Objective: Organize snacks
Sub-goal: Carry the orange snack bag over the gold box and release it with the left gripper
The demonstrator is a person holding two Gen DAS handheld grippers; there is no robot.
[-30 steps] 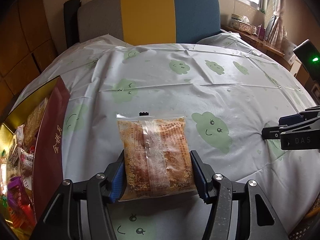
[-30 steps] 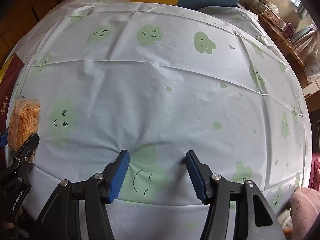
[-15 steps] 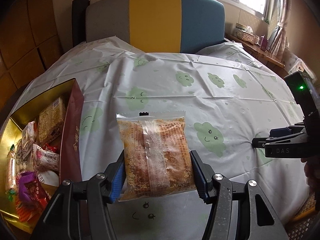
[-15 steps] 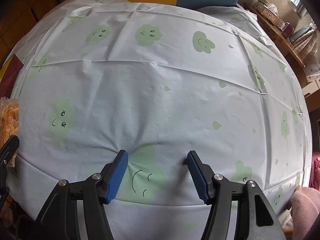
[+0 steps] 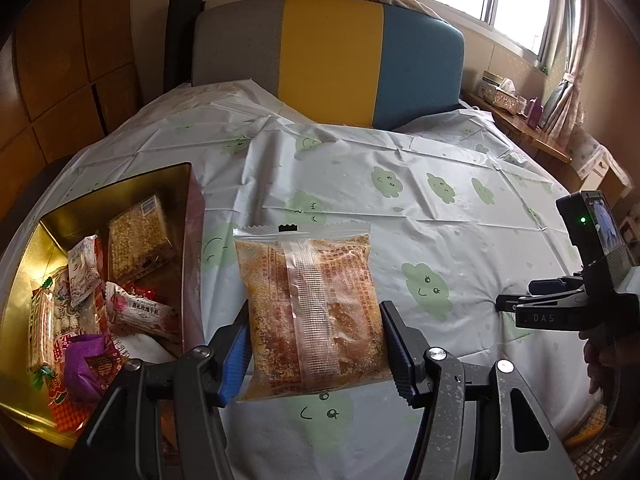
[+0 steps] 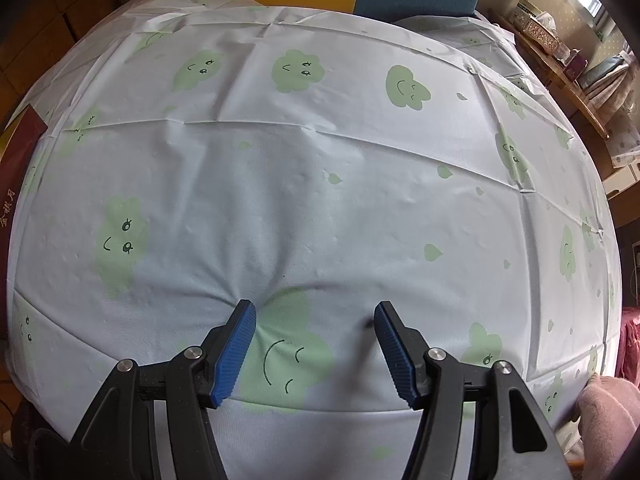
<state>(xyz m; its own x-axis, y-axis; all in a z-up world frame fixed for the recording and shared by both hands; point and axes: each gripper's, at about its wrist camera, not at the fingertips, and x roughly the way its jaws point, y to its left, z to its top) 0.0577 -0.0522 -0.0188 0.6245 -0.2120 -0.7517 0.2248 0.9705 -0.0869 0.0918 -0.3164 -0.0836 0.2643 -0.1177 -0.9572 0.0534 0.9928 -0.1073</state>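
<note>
Snack packet (image 5: pixel 310 312), pinched in the left gripper (image 5: pixel 316 344), has risen beside the box (image 5: pixel 188 248), nearly stowed; right gripper (image 6: pixel 314 344) spread, empty.

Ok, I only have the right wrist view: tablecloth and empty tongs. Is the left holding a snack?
Observer: Yes. The left tongs are shut on an orange snack packet, lifted off the tablecloth.
Operator: Where is the box? I only see a red edge.
Observer: The gold-lined box lies left of the packet, lid off.
Operator: Anything in it?
Observer: Several wrapped snacks, including a grain bar at the far end and a purple wrapper near the front.
</note>
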